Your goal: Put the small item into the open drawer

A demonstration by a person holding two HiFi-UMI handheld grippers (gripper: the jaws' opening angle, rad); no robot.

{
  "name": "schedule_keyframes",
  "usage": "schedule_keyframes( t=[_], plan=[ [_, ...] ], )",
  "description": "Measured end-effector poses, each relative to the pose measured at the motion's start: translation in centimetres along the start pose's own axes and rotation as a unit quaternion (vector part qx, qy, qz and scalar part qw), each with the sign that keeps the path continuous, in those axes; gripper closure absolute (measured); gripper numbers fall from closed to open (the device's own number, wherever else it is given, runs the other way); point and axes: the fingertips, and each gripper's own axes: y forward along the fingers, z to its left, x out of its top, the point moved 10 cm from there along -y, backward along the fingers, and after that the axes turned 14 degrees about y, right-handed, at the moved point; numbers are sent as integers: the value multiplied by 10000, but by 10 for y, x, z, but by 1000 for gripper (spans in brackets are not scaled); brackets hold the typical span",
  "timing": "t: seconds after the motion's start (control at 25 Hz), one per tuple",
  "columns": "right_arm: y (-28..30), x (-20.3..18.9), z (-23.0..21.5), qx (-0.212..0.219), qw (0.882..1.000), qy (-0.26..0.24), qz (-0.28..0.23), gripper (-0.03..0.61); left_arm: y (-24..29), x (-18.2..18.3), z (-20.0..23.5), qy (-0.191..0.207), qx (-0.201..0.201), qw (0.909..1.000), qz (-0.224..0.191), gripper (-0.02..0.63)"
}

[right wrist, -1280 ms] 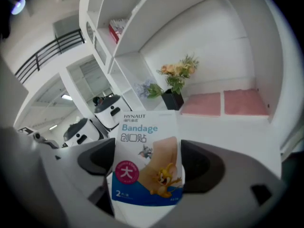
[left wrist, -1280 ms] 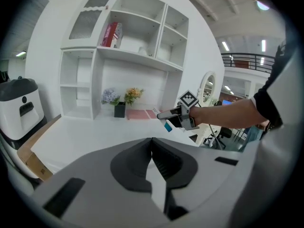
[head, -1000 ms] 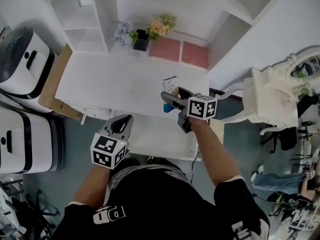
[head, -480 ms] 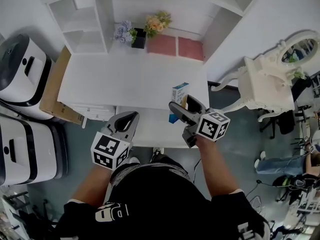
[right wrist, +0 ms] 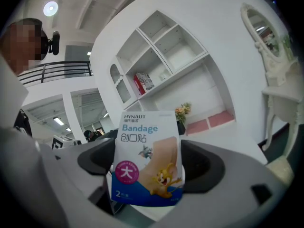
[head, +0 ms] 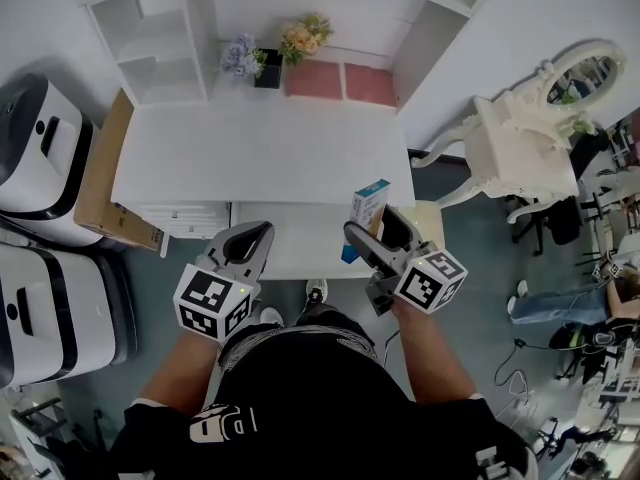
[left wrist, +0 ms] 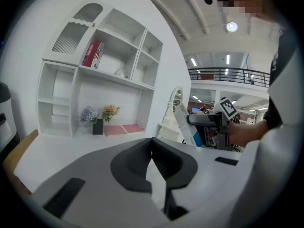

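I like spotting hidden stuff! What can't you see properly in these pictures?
- Drawer: head view, front corners hidden behind the left gripper and right gripper.
- Bandage box: head view, lower part hidden by the right gripper.
- Red box: right gripper view, print too small to read.

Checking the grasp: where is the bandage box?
Head view, right of centre: the bandage box is in the right claw, over the right end of the drawer.

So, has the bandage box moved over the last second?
Yes. In the right gripper, the bandage box has come from over the desk top to its front edge, by the open drawer.
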Motion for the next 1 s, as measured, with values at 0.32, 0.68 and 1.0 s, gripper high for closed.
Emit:
schedule_keyframes(
  t=[0.32, 0.68, 1.0],
  plan=[
    [-16, -25, 13, -303, 9995, -51, -24, 147, 2, -12, 3, 62, -242, 9997, 86, 600],
    [-33, -40, 4, -676, 9975, -124, 159, 147, 11, -17, -8, 107, -339, 9994, -11, 600],
    [-37, -45, -37, -1011, 9937, 4, 488, 147, 36, -48, -17, 126, -366, 9972, 635, 600]
  ],
)
